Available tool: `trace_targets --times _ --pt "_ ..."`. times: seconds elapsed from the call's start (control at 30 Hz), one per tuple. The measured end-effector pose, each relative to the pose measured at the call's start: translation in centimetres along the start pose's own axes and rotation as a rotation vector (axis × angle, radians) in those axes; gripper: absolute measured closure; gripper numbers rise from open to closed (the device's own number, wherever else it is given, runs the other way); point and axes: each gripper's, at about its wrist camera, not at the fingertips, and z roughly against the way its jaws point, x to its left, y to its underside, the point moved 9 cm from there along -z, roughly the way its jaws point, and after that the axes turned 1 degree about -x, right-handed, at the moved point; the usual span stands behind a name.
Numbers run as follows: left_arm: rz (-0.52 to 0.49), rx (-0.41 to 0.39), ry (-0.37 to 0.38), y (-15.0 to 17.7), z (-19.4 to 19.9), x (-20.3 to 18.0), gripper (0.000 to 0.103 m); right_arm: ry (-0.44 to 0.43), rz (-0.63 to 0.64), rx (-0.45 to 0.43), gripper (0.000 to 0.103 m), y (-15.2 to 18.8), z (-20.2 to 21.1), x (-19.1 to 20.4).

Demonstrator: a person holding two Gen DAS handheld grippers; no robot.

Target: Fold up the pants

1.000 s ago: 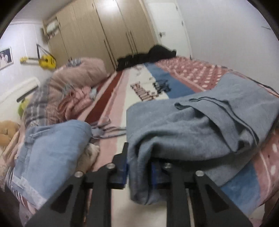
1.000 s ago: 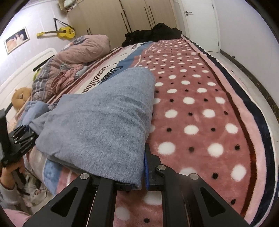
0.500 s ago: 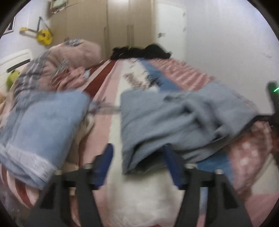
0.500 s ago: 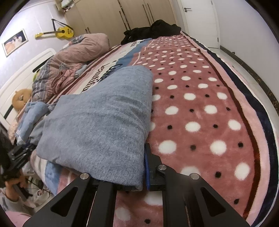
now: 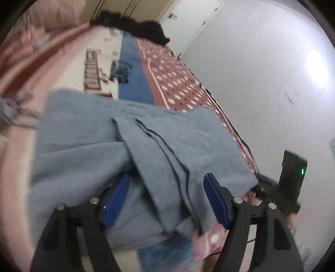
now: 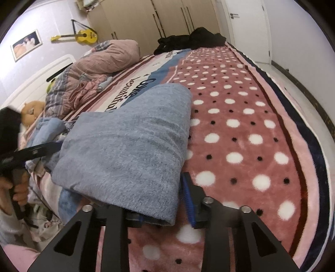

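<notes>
Grey-blue pants (image 6: 129,146) lie folded into a thick pad on the bed blanket (image 6: 240,134), at its near edge, straddling the line where the blue-and-cream lettered band meets the pink polka-dot field. Right view: fold edge runs along the pad's right side, top surface smooth; near corner overhangs toward the camera. Right gripper (image 6: 161,211) — jaws have just been opening; a gap shows between the right blue pad and the cloth edge, left finger is tucked under the near corner of the pants, cloth sits between the fingers but is not pinched. Left view (motion-blurred, tilted): left gripper (image 5: 167,200) — jaws have just been opening and stand wide apart, blue pads clear of the fabric; the layered hem end of the pants lies between and just ahead of them, several stacked edges visible as dark lines. Left pad sits low beside a sagging fold; whether it brushes the cloth I cannot tell. In the right view the left gripper appears at far left, held by a hand (image 6: 17,188), just beside the far end of the pants. Other items: black clothes (image 6: 192,38) heaped at the far end of the bed, pink quilt (image 6: 100,62) bundled at left, light-blue jeans (image 6: 48,129) beside the pants, yellow guitar (image 6: 83,36) on the wall, wardrobe (image 6: 159,18) behind.
</notes>
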Motion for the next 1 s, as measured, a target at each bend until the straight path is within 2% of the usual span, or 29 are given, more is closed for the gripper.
trace_targets --times 0.1,0.13,0.2,0.23,0.27,0.3,0.43,0.57,0.63,0.67,0.77,0.83,0.9,1.0 --pt "0.031 -0.009 0.053 -0.5 -0.5 -1.0 0.037 -0.021 0.004 0.006 0.075 0.1 -0.1 0.2" --pt "0.034 -0.005 0.071 -0.6 -0.8 -1.6 0.048 -0.027 0.000 0.008 0.075 0.2 -0.1 0.3" --pt "0.021 -0.001 0.044 -1.1 -1.2 -2.1 0.064 -0.038 -0.008 0.012 0.075 0.2 -0.3 0.2" --pt "0.003 -0.001 0.021 -1.4 -1.6 -2.3 0.083 -0.042 -0.013 0.013 0.075 0.2 -0.4 0.2" --pt "-0.001 0.000 0.022 -1.6 -1.8 -2.4 0.096 -0.046 -0.017 0.014 0.075 0.2 -0.4 0.2" --pt "0.002 -0.002 0.028 -1.7 -1.8 -2.5 0.096 -0.052 -0.024 0.016 0.075 0.1 -0.5 0.1" --pt "-0.055 -0.097 -0.001 -3.1 1.1 -3.0 0.098 -0.055 -0.027 0.024 0.075 0.1 -0.5 0.1" --pt "-0.069 -0.154 -0.064 -4.8 4.1 -1.5 0.098 -0.056 0.013 0.032 0.057 -0.1 -0.3 1.0" --pt "-0.071 -0.170 -0.113 -5.6 5.3 0.0 0.098 -0.065 0.037 0.037 0.055 -0.2 -0.2 1.6" --pt "-0.074 -0.156 -0.132 -5.7 5.5 0.7 0.098 -0.075 0.053 0.045 0.055 -0.2 -0.1 2.1" --pt "-0.085 -0.108 -0.211 -4.8 5.3 3.4 0.097 -0.131 0.062 0.063 0.045 0.0 0.2 3.3" --pt "-0.081 -0.072 -0.251 -3.5 4.6 5.3 0.097 -0.193 0.048 0.063 0.043 -0.4 0.6 4.0" --pt "-0.059 -0.055 -0.257 -2.9 4.0 6.6 0.096 -0.232 0.022 0.052 0.042 -1.1 0.9 4.4" --pt "-0.070 -0.059 -0.296 -2.3 3.6 7.5 0.088 -0.285 -0.013 0.026 0.042 -2.6 1.3 4.8"
